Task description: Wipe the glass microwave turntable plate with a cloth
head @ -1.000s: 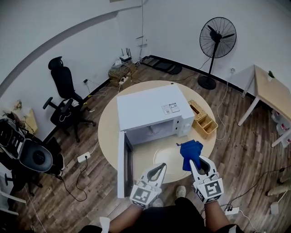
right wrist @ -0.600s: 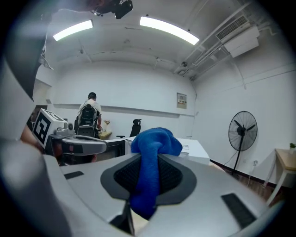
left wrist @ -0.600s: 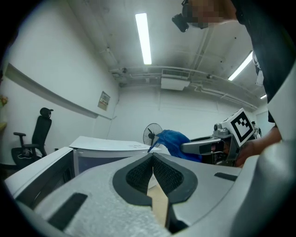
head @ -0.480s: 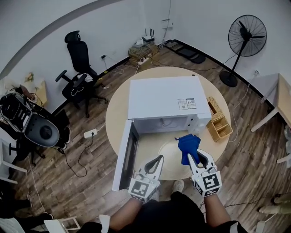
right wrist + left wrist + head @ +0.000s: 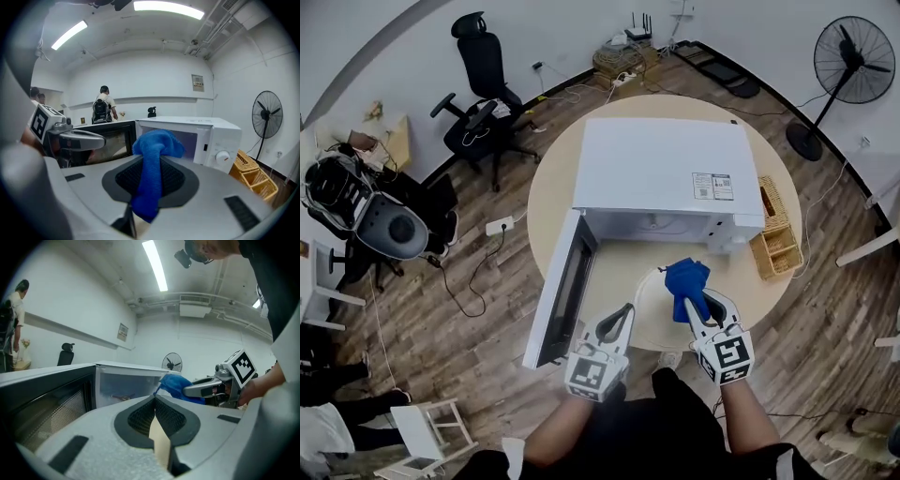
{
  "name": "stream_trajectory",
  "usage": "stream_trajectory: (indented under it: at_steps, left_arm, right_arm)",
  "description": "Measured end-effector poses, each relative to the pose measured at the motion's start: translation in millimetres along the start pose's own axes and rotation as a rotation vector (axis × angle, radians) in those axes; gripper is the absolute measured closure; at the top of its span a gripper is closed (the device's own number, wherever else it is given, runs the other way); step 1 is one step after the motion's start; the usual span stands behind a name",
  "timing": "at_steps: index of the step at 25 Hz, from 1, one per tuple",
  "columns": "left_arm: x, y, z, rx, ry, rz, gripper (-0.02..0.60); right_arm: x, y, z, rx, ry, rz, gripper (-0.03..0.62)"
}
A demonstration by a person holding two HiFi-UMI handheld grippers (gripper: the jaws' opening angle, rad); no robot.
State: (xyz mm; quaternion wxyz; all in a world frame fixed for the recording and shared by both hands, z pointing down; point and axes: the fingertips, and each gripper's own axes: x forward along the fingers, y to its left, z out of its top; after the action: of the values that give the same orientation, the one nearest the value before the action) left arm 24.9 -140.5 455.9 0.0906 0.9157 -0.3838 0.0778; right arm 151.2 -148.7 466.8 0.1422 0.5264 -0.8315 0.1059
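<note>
The right hand-held gripper [image 5: 701, 309] pinches a soft, bunched blue cloth [image 5: 685, 278] over the round glass turntable plate [image 5: 649, 314]. The left hand-held gripper [image 5: 619, 325] is closed on nothing, jaws touching.

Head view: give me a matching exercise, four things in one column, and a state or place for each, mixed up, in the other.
Things:
1. microwave door
2. blue cloth
3. wicker basket
4. left gripper

States or places:
A. shut, nothing in it
B. swung open
C. clamped in the right gripper
D. on the table beside the microwave

Pairs: 1-B, 2-C, 3-D, 4-A
</note>
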Motion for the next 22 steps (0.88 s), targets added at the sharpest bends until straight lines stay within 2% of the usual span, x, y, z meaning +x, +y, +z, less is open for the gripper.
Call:
stream_trajectory:
  at_steps: [10, 19, 22]
  left_arm:
    - [-5.7, 12.8, -24.7, -0.045, 0.039, 0.084, 0.575]
    - [-12.7, 21.3, -32.6, -0.032, 0.053, 0.112, 0.575]
    - [-15.9, 26.0, -33.3, -0.067, 0.050, 0.134, 0.575]
  right_arm:
    - [50.9, 7.9, -52.6, 0.041, 0.123, 0.087, 0.514]
    - [100.1, 32.9, -106.5, -0.028, 0.283, 0.145, 0.514]
    - [115.6, 40.4, -124.2, -0.067, 0.336, 0.173, 0.514]
